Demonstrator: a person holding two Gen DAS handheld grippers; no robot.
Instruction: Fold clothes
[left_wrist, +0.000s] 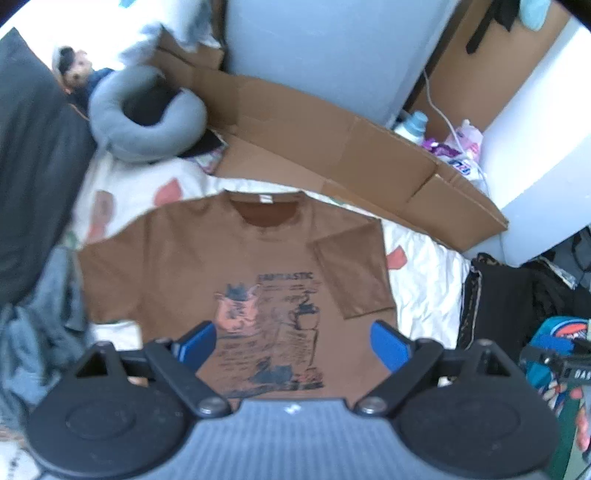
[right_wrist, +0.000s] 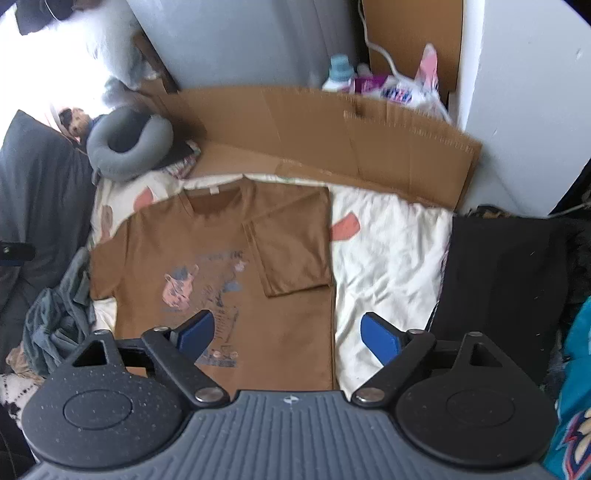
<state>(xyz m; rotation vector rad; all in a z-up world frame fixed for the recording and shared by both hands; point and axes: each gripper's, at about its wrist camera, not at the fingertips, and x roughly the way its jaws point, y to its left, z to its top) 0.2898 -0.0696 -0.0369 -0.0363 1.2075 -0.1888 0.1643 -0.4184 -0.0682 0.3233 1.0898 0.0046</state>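
Observation:
A brown T-shirt (left_wrist: 192, 266) with a printed picture lies flat, front up, on a white bedspread (left_wrist: 424, 280). Its right side is folded inward, so the right sleeve (left_wrist: 351, 269) rests on the chest; the left sleeve lies spread out. My left gripper (left_wrist: 293, 338) hangs well above the shirt's lower half, open, with nothing between its blue pads. In the right wrist view the same T-shirt (right_wrist: 147, 251) shows its straight folded edge, and my right gripper (right_wrist: 288, 330) hovers above that edge, open and holding nothing.
A flattened cardboard sheet (left_wrist: 314, 140) lies along the far side of the bed. A grey neck pillow (left_wrist: 147, 122) sits at the far left, a grey crumpled garment (right_wrist: 55, 317) at the left, a black garment (right_wrist: 498, 280) at the right. Bottles and bags (right_wrist: 376, 85) stand beyond the cardboard.

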